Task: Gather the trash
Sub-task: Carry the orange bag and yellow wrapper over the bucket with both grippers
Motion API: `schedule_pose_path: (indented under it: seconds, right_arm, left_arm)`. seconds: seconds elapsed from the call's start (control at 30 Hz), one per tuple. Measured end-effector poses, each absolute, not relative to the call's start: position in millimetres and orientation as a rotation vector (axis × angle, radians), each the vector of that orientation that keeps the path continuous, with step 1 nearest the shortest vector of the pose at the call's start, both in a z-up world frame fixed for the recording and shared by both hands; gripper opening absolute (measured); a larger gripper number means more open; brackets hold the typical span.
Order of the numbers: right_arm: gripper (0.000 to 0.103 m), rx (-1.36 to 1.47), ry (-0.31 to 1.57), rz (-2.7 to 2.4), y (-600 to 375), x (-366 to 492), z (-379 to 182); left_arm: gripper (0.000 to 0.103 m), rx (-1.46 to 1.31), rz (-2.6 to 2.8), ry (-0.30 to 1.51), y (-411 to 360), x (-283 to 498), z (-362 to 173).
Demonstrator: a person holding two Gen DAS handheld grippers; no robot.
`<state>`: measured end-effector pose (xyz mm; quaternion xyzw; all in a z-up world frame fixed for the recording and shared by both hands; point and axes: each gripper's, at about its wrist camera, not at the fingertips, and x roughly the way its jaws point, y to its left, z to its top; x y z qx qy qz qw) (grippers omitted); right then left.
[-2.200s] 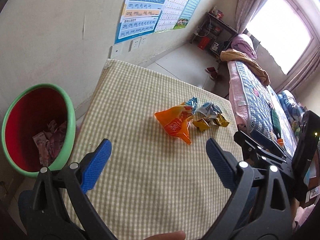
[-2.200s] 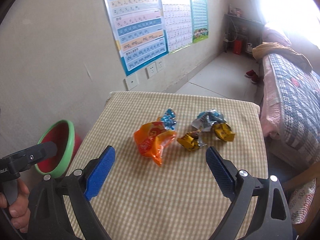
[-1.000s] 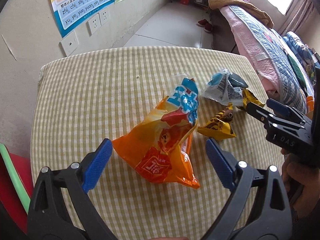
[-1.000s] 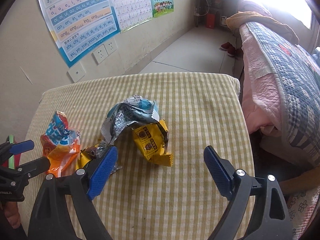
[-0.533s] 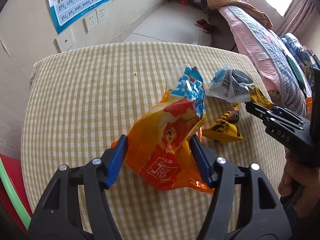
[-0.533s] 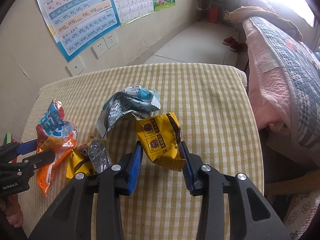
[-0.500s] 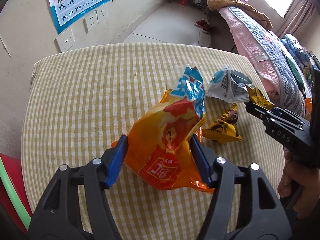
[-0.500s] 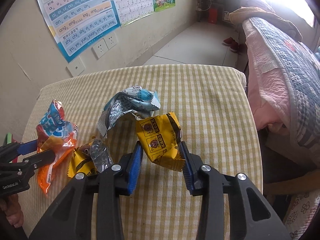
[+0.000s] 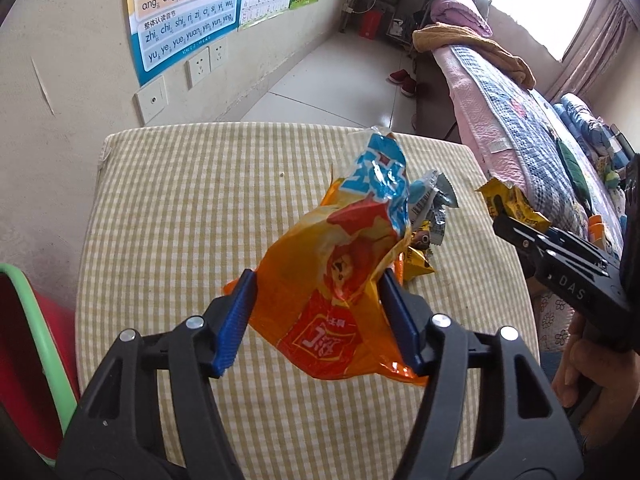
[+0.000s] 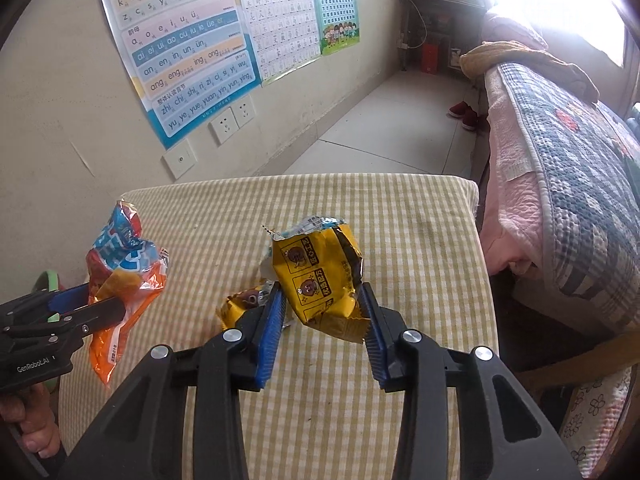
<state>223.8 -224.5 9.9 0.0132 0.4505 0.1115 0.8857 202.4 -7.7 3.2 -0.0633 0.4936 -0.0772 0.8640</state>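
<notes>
My left gripper is shut on a crumpled orange snack bag with a blue top, held up off the checked table. In the right wrist view my right gripper is shut on a yellow wrapper, also raised above the table. A small yellow wrapper and a silver-blue wrapper lie on the cloth between the two grippers. The right gripper and its yellow wrapper show at the right of the left wrist view. The left gripper with the orange bag shows at the left of the right wrist view.
A red bin with a green rim stands on the floor left of the table. A bed with a quilt runs along the right side. The wall with posters and sockets is behind the table.
Both grippers went from wide open to shut, the left on the orange bag and the right on the yellow wrapper. Both then rose, lifting their wrappers off the cloth.
</notes>
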Motion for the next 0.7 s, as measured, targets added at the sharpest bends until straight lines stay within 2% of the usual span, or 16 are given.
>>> schedule_pose_path:
  seconds: [0.7]
  right_arm:
    - [0.037,-0.087,0.847,0.501,-79.1,154.6,67.5]
  left_arm:
    - [0.061,-0.277,0.045,0.902,112.1,96.8,63.1]
